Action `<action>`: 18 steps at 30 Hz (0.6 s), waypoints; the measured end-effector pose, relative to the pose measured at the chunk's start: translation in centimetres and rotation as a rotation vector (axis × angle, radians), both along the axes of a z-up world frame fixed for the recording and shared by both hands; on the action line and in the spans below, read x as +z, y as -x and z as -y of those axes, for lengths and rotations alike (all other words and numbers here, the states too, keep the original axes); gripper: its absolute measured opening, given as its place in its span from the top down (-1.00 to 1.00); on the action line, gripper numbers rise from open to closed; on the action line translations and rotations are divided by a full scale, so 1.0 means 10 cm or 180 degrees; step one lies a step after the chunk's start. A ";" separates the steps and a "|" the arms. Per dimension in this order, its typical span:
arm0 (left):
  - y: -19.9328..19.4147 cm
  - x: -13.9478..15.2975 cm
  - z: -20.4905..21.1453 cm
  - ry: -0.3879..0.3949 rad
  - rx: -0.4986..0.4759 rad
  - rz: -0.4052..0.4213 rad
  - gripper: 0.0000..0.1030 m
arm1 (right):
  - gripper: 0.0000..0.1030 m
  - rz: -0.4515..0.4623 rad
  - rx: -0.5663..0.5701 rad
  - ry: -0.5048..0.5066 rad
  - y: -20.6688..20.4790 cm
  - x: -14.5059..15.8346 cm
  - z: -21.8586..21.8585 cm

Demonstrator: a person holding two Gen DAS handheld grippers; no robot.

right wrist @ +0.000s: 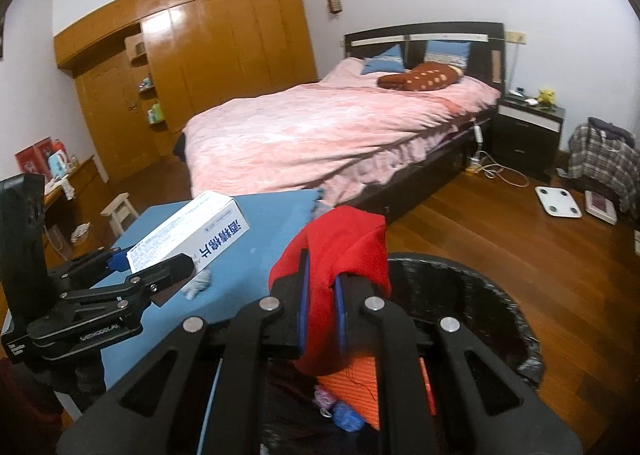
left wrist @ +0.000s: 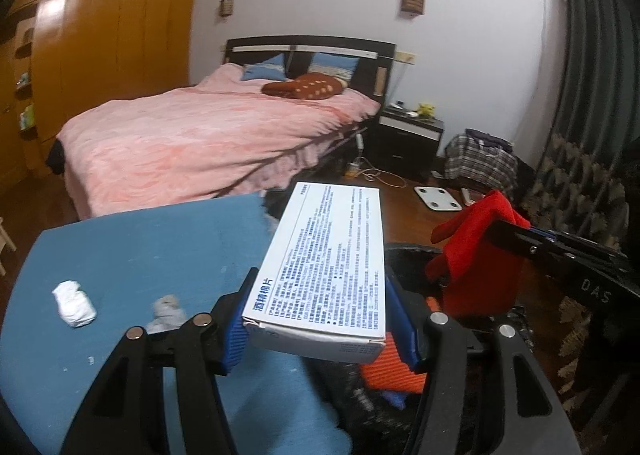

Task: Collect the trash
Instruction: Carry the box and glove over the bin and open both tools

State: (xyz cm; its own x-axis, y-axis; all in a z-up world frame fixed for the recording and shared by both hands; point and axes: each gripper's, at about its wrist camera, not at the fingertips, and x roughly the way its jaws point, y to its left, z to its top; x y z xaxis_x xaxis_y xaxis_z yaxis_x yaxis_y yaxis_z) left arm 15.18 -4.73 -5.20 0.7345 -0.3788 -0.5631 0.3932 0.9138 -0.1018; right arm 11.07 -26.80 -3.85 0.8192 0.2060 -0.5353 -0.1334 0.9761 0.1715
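My left gripper (left wrist: pixel 320 319) is shut on a white printed box (left wrist: pixel 328 263) and holds it at the table's right edge, over the bin; gripper (right wrist: pixel 154 267) and box (right wrist: pixel 192 233) also show in the right wrist view. My right gripper (right wrist: pixel 320 303) is shut on a red cloth (right wrist: pixel 340 251) above the black-lined bin (right wrist: pixel 480 295). The cloth (left wrist: pixel 476 255) also shows in the left wrist view. Two crumpled tissues (left wrist: pixel 74 303) (left wrist: pixel 166 313) lie on the blue table (left wrist: pixel 140 247). An orange ribbed item (right wrist: pixel 360 383) lies in the bin.
A pink-covered bed (right wrist: pixel 320 135) stands behind the table. A white scale (right wrist: pixel 558 202) and cables lie on the wooden floor. A black nightstand (right wrist: pixel 528 127) and a plaid bag (right wrist: pixel 604 159) stand at the right. A small white stool (right wrist: pixel 120 211) is at the left.
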 end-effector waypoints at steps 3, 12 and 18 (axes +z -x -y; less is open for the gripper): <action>-0.02 -0.04 0.18 -0.0008 -0.0088 -0.0007 -0.14 | 0.81 -0.0038 -0.0088 0.0008 0.01 -0.06 0.12; -0.16 -0.22 0.56 -0.0022 -0.0272 -0.0109 -0.14 | 0.80 -0.0282 -0.0321 0.0008 -0.04 -0.41 0.43; -0.23 -0.32 0.75 -0.0060 -0.0379 -0.0180 -0.15 | 0.69 -0.0470 -0.0400 0.0027 -0.08 -0.61 0.52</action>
State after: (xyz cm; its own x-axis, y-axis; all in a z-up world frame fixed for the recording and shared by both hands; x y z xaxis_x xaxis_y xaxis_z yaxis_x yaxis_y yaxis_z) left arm 17.44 -12.21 -8.42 0.6517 -0.4503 -0.6103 0.4931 0.8630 -0.1101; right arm 11.88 -31.96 -9.94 0.7507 0.1022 -0.6527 0.0155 0.9850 0.1720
